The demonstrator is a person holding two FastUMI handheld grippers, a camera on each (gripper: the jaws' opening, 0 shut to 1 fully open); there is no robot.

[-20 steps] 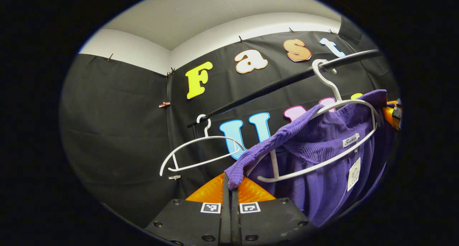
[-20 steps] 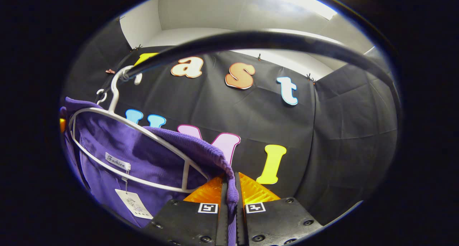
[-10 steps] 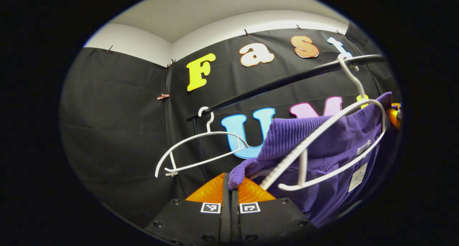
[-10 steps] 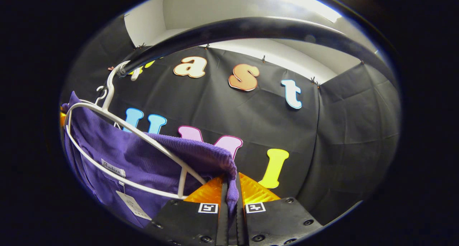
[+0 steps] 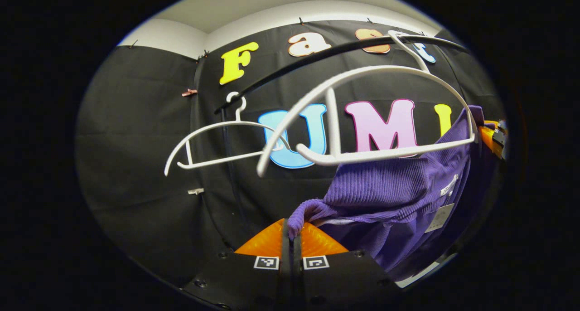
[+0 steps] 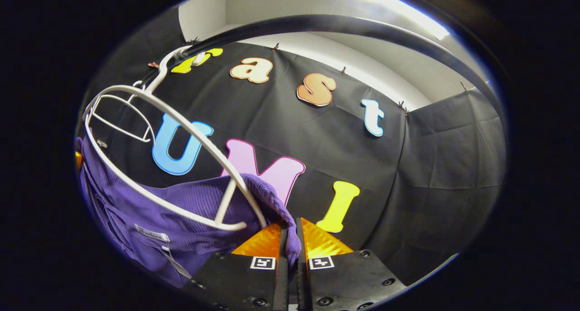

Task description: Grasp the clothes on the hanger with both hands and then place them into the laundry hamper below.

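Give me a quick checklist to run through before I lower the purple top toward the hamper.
1. Left gripper shut on the purple top: ok.
2. Right gripper shut on the purple top's other shoulder: ok.
3. Left shoulder off the white hanger: ok, it hangs below the hanger's bar.
4. Right shoulder off the hanger: not ok, fabric is draped over the hanger's end.
5. Hanger hooked on the black rail: ok.
6. Hamper position below: cannot tell.

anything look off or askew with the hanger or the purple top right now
The purple ribbed knit top hangs half off the white plastic hanger: one end is bare, the other is caught in fabric, tilting it on the black rail. Both grippers, left and right, pinch fabric.
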